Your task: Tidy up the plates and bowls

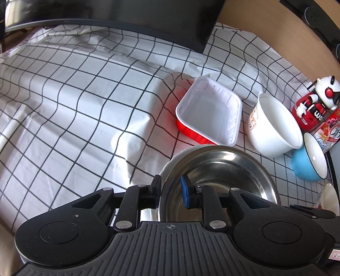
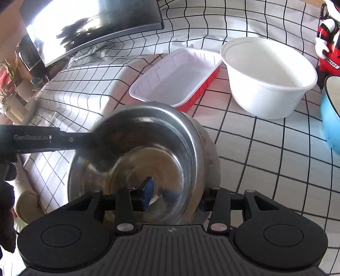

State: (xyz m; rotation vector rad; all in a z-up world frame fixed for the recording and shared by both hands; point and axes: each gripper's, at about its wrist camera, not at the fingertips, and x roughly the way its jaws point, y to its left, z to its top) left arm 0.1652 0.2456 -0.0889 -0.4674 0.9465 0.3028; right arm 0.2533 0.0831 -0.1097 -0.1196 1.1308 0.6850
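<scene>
Left tongs (image 1: 170, 186) clamped on the near rim of the steel bowl (image 1: 223, 169), one black finger outside the wall, one blue pad (image 1: 185, 192) inside. Smooth, shiny, round metal, and a white rim peeks out just under it on the far left, though what that belongs to is hard to make out. Right tongs (image 2: 176, 195) grip the same steel bowl (image 2: 138, 152) from the opposite side, blue pad (image 2: 148, 191) inside, the outer finger mostly hidden behind the bowl wall. The bowl's inside is blurred here. Beyond the tongs sits a rectangular plastic tray (image 1: 209, 112), ribbed white inside, glossy red outside. To its right, a round white tub (image 1: 276, 125) with printing on its side, then a blue bowl (image 1: 309, 161) with a white interior, cut off at the edge. A red and white toy figure (image 1: 314, 102) stands behind them. All rest on a wrinkled white cloth (image 1: 74, 95) with black grid lines over the tabletop. A dark curved screen (image 1: 127, 19) stands at the far side.
</scene>
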